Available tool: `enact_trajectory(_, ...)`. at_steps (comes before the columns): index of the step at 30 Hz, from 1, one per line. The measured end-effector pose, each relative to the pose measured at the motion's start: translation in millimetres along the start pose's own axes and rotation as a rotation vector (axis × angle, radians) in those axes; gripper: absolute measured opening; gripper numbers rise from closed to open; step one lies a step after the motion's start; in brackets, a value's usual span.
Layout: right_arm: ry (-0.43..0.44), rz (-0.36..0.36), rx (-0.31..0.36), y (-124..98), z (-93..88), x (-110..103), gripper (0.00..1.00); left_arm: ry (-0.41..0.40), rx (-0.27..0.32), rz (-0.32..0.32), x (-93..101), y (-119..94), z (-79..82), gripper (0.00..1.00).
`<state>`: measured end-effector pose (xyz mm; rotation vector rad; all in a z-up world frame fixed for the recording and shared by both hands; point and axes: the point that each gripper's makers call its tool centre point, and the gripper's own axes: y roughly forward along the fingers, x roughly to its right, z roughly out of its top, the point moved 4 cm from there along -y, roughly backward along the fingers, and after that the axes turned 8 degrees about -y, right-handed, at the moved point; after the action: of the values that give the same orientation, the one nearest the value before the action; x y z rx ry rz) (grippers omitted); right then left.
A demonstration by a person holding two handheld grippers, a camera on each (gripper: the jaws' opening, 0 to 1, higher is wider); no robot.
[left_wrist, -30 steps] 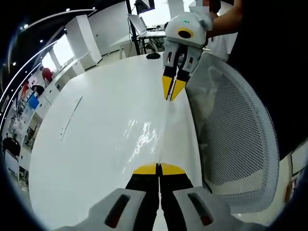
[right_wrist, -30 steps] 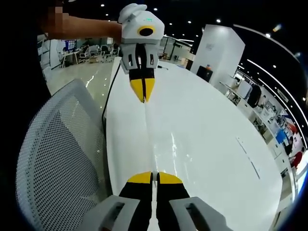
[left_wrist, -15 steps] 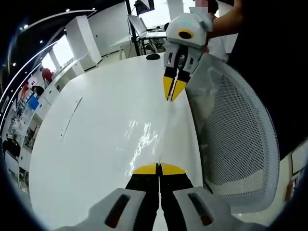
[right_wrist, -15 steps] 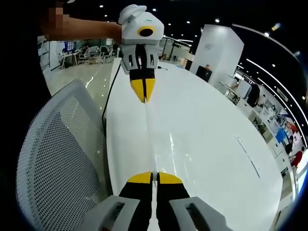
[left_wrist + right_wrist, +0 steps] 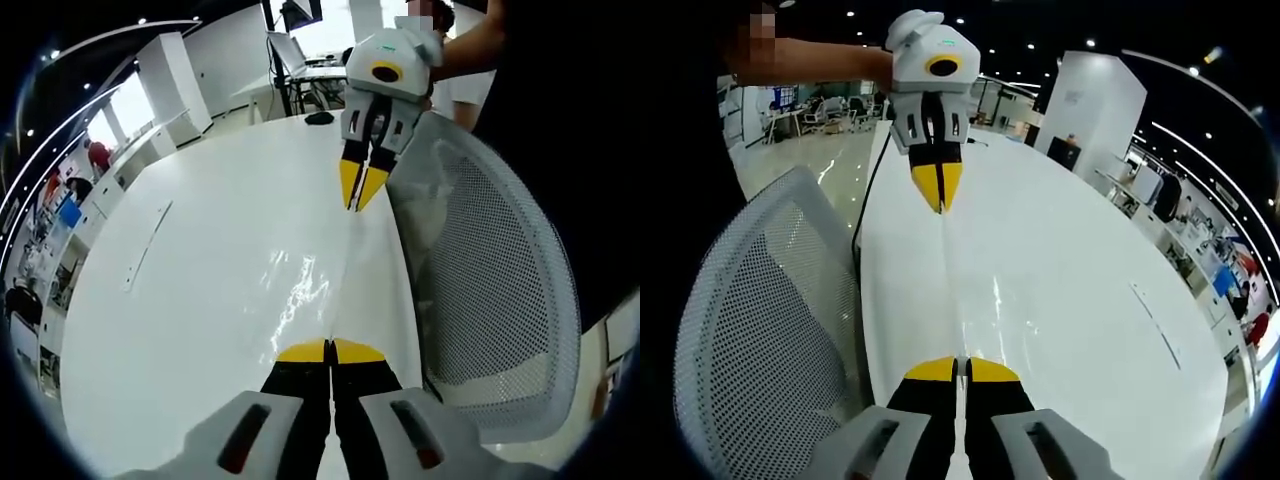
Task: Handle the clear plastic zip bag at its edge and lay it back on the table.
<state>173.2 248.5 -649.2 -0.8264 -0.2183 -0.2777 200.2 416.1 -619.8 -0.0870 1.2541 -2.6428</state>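
Gripping one clear bag point(image 5: 300, 290) by opposite ends, the left gripper point(image 5: 330, 351) and right gripper point(image 5: 949, 369) are holding it stretched over the white desk point(image 5: 200, 260), jaws closed. One mesh chair point(image 5: 750, 330) is standing alongside; the left gripper view is showing a dark mouse-like thing point(image 5: 319, 117).

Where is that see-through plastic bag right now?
The clear zip bag is stretched between the two hand-held grippers above the white table, next to the mesh chair; the left and right each pinch one end.

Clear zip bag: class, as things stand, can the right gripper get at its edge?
Probably yes: the right gripper already looks shut on the zip bag edge, opposite the left gripper, nothing between.
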Motion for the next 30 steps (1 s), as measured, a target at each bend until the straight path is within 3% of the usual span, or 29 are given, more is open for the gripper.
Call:
enact_trajectory(10,0.011,0.005,-0.001,-0.3,-0.7,-0.7,0.0,0.002,0.008,0.002,-0.6,-1.0,1.8,0.0)
enact_trajectory(30,0.039,0.043,-0.051,-2.6,-14.6,-9.6,0.0,0.1,-0.009,-0.036,9.8,12.3,7.4,0.0)
